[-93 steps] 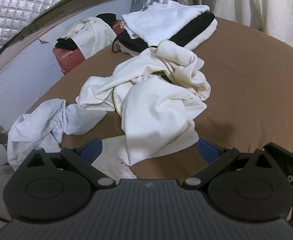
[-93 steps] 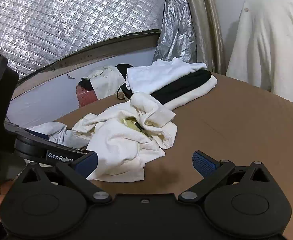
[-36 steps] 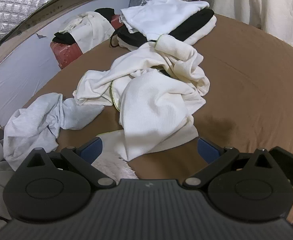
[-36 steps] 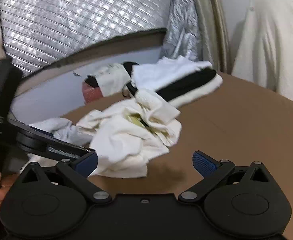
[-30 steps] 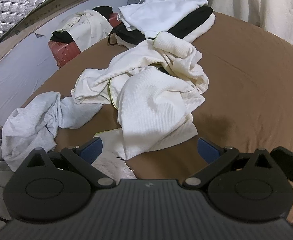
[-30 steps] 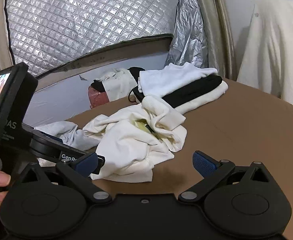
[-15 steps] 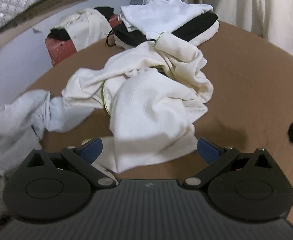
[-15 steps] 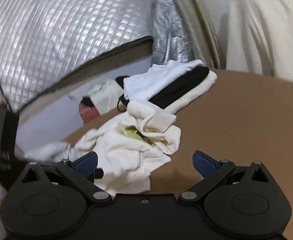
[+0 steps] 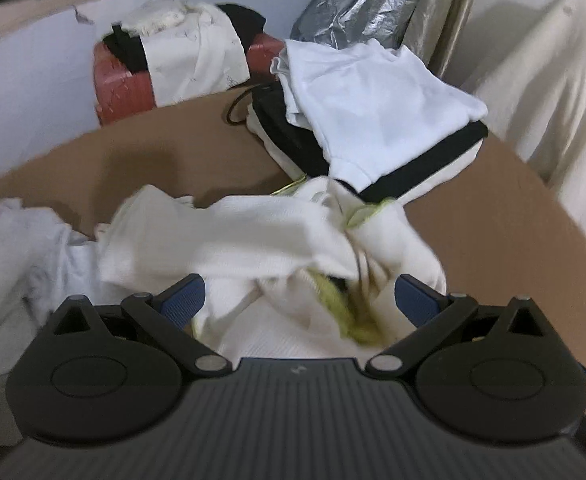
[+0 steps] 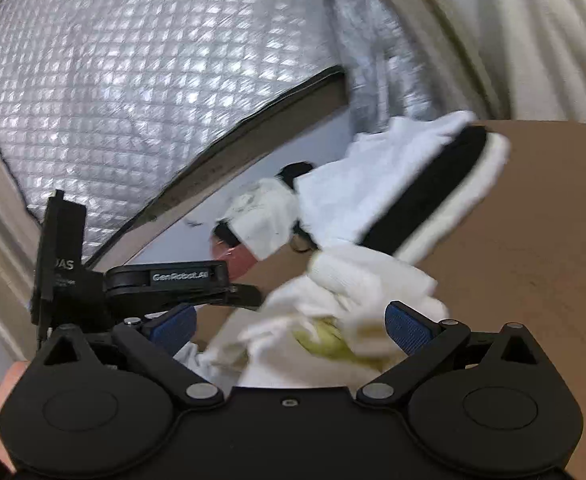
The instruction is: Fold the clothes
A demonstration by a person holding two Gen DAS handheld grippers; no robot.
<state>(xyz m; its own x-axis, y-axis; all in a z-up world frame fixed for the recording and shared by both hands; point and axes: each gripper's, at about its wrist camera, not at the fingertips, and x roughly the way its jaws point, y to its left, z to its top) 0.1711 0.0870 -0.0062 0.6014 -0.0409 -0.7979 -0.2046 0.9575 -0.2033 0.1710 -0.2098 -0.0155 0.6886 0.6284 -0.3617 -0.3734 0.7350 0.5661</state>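
Observation:
A crumpled cream knit garment with yellow-green trim (image 9: pixel 277 248) lies on the brown table (image 9: pixel 493 216); it also shows in the right wrist view (image 10: pixel 357 292). My left gripper (image 9: pixel 297 300) is open, low over the garment, with cloth between its blue fingertips (image 9: pixel 183 300). My right gripper (image 10: pixel 289 324) is open and close over the same garment. The left gripper's body (image 10: pixel 165 280) shows at the left of the right wrist view.
A folded stack of white, black and cream clothes (image 9: pixel 373 120) lies at the table's far side. A pale grey garment (image 9: pixel 17 248) lies at the left. A red case draped with cloth (image 9: pixel 165 68) stands behind the table. A quilted silver sheet (image 10: pixel 133 80) hangs behind.
Both grippers have moved forward and down towards the cream garment, which now fills the space between their fingers. Both stay open. The views are motion-blurred.

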